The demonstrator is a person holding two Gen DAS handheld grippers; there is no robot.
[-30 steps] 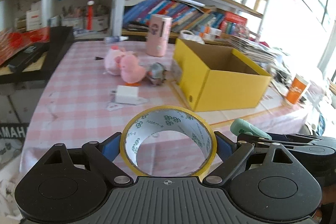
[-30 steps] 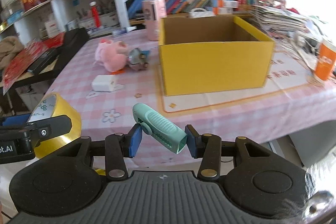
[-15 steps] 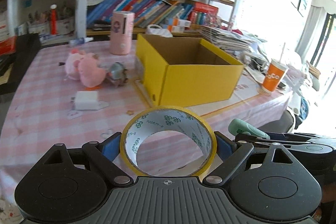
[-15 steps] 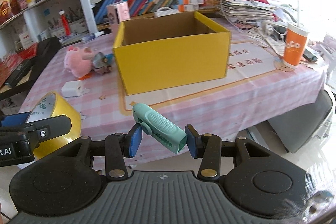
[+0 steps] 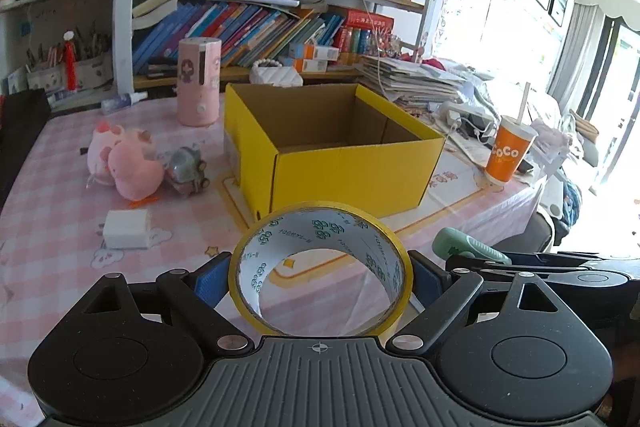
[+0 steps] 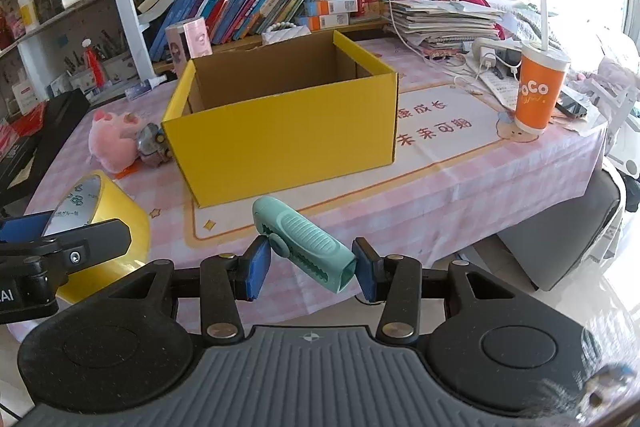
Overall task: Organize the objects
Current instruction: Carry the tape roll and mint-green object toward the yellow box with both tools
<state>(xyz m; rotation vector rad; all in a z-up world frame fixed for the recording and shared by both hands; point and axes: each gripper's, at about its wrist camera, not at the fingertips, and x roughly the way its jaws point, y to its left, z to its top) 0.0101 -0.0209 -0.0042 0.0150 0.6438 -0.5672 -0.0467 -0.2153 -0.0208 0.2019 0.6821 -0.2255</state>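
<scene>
yellow cardboard box (image 5: pixel 344 163) stands open on the pink checked worktop (image 5: pixel 52 219); as far as both views reach inside, only bare brown walls show, and the floor of the box is hidden, so whether anything is packed yet cannot be told. judgement: task is early to middle, with two items in transit and several left out.

left claw (image 5: pixel 320 277) stands wide, its blue pads pressed on either side of a tape roll (image 5: pixel 320 227), held off the worktop in front of the box. right claw (image 6: pixel 312 261) is about a third open and clamps a mint-green cutter (image 6: pixel 304 239), which lies slanted across the gap, one end against each pad. both are near the front edge of the worktop, not yet over the box.

left to gather, by the look of it: pink plush toys (image 5: pixel 124 159), a small grey toy (image 5: pixel 188 169) touching them, and a white charger block (image 5: pixel 126 229) nearer the front edge. a pink cylinder (image 5: pixel 199 81) stands upright behind, just beside the box's back left corner. an orange paper cup (image 5: pixel 508 153) with straw stands to the right of the box; whether it belongs to the task is unclear.

materials: tape roll is a rigid hoop, glossy yellow outside, white printed liner inside. cutter is matte plastic with a ribbed grip and a toothed edge. box is corrugated card with crisp edges. plush is soft and will squash under the pads.
</scene>
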